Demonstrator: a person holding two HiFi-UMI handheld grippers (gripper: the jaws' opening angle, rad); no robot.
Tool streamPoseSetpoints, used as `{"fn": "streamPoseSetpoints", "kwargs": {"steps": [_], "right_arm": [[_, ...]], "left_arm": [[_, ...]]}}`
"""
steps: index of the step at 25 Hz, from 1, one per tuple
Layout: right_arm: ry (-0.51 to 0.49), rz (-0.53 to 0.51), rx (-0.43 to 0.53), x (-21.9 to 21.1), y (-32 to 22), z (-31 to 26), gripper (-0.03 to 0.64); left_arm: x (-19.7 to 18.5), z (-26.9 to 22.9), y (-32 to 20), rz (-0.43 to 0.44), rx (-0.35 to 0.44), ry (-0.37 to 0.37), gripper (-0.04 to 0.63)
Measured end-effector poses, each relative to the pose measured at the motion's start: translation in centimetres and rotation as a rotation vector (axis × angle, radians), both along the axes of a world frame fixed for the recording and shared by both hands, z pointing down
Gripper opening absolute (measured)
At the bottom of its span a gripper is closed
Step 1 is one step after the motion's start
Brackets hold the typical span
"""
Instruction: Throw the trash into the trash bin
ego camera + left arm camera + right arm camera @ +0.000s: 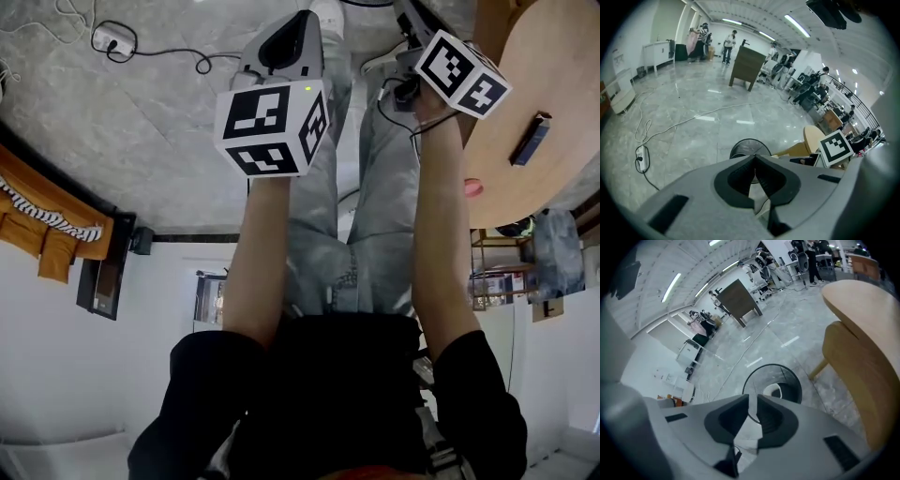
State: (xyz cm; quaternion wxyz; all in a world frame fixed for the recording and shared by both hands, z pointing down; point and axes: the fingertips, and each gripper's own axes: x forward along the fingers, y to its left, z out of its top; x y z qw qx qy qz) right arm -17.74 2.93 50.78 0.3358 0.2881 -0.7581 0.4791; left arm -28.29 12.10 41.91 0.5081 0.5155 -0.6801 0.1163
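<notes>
The left gripper (754, 158) has its two jaws pressed tight together at the tips, with nothing held between them. The right gripper (752, 398) is closed too, with only a thin slit at its tips, and I can make out nothing in it. The round black mesh trash bin (787, 375) stands on the shiny grey stone floor (693, 117), just past both grippers. Each gripper hides the near side of the bin in its own view. A small white thing (774, 391) lies inside the bin. The round light wooden table (862, 310) stands right beside the bin, and its edge hangs near the right gripper. A flat dark blue thing (531, 139) lies on the table. A white power strip (641, 157) with a long cable lies on the floor, well apart from the bin. A tall brown wooden cabinet (746, 65) stands far off, with people near it.
</notes>
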Motion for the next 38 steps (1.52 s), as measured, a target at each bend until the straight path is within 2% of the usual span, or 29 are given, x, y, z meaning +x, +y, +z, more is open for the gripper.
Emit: {"fn": "streamPoseSetpoints", "kwargs": {"steps": [1,3,6,11,17,21,25,28,33,38], "right_arm": [[0.023,-0.021,0.005,-0.3,0.4,0.3,0.025],[0.050,-0.069,0.007,-0.4,1.8,0.5,0.097],[0.024,-0.079,0.001,-0.1,3.1,-0.1,0.094],[-0.035,-0.007,0.024,2.1,2.9,-1.8,0.071],[-0.138,0.128,0.092,6.0,0.3,-5.4,0.018],[-0.208,0.216,0.142,9.8,-1.8,-8.2,0.015],[-0.222,0.328,0.221,15.0,-3.7,-10.6,0.015],[-0.212,0.409,0.273,19.1,-4.6,-12.1,0.015],[-0.154,0.507,0.329,26.2,-5.3,-13.6,0.015],[0.034,0.547,0.377,33.4,-4.8,-13.6,0.017]], "left_arm": [[-0.4,0.1,0.3,-0.007,-0.001,0.002,0.009],[-0.9,0.2,0.7,-0.018,-0.005,0.004,0.009],[-1.1,0.5,0.7,-0.022,-0.004,0.005,0.009],[0.4,0.8,-0.1,0.022,-0.010,0.009,0.009],[4.8,0.0,-3.0,0.170,0.000,0.002,0.009],[9.3,-1.0,-5.6,0.276,0.014,-0.008,0.009],[14.2,-2.1,-8.3,0.412,0.037,-0.017,0.009],[17.9,-3.1,-10.1,0.510,0.052,-0.018,0.009],[24.0,-4.4,-12.2,0.623,0.071,-0.019,0.009],[29.9,-5.2,-13.4,0.732,0.094,-0.002,0.009]]}}
